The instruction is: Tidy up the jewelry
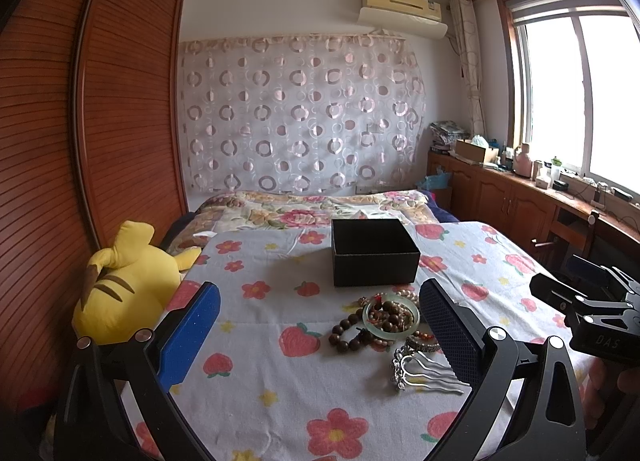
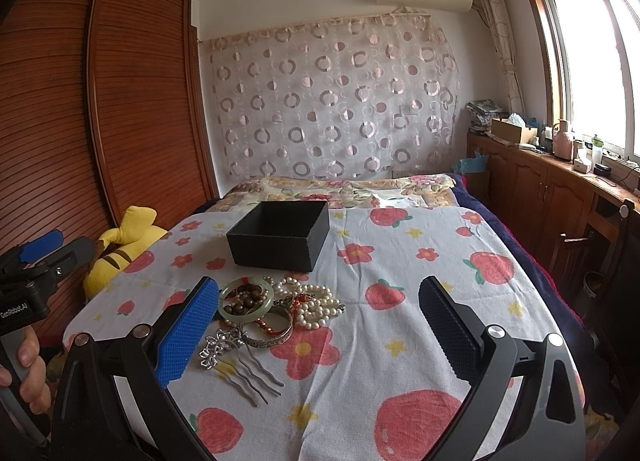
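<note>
Nothing packed so far, we judge | black box (image 2: 280,233) sits empty, frame centre | jewelry pile (image 2: 276,309) lies untouched just below it | left gripper (image 1: 320,325) jaws apart, holding nothing | right gripper (image 2: 320,325) jaws apart, holding nothing | every piece left to move

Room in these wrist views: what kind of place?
A home bedroom, most likely. A bed with a strawberry-print cover serves as the work surface, a tall wooden wardrobe stands along the left wall, and a yellow plush toy sits beside the bed.
</note>
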Demonstrator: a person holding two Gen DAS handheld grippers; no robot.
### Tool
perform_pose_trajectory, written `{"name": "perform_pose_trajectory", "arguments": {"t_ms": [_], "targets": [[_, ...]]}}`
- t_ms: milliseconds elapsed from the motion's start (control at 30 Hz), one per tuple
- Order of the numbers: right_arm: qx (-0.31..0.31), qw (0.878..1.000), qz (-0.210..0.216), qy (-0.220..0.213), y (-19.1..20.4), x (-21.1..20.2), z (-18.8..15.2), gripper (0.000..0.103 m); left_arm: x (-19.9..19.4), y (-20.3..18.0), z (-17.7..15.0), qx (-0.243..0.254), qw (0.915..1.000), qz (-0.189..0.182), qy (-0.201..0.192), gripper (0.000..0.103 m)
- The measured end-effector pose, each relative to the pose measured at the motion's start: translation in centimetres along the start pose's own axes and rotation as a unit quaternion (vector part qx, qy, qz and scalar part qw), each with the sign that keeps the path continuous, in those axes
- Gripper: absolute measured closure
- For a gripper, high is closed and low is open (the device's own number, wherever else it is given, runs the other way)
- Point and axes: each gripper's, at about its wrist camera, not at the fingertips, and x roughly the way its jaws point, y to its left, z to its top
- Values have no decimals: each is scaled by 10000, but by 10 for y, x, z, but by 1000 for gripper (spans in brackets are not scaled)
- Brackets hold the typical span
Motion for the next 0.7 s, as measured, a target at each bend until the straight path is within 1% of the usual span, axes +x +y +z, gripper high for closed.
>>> {"name": "perform_pose_trajectory", "arguments": {"t_ms": [433,567,700], "targets": [[-17,10000,11,26,0,2,-2,2,1,0,-3,4,10000,-17,47,6],[-70,9999,55,70,0,1,-4,2,12,2,-6,-3,9998,-46,178,6],[-137,9997,149,165,-7,5,-9,2,22,2,-16,10,9991,-152,385,6]]}}
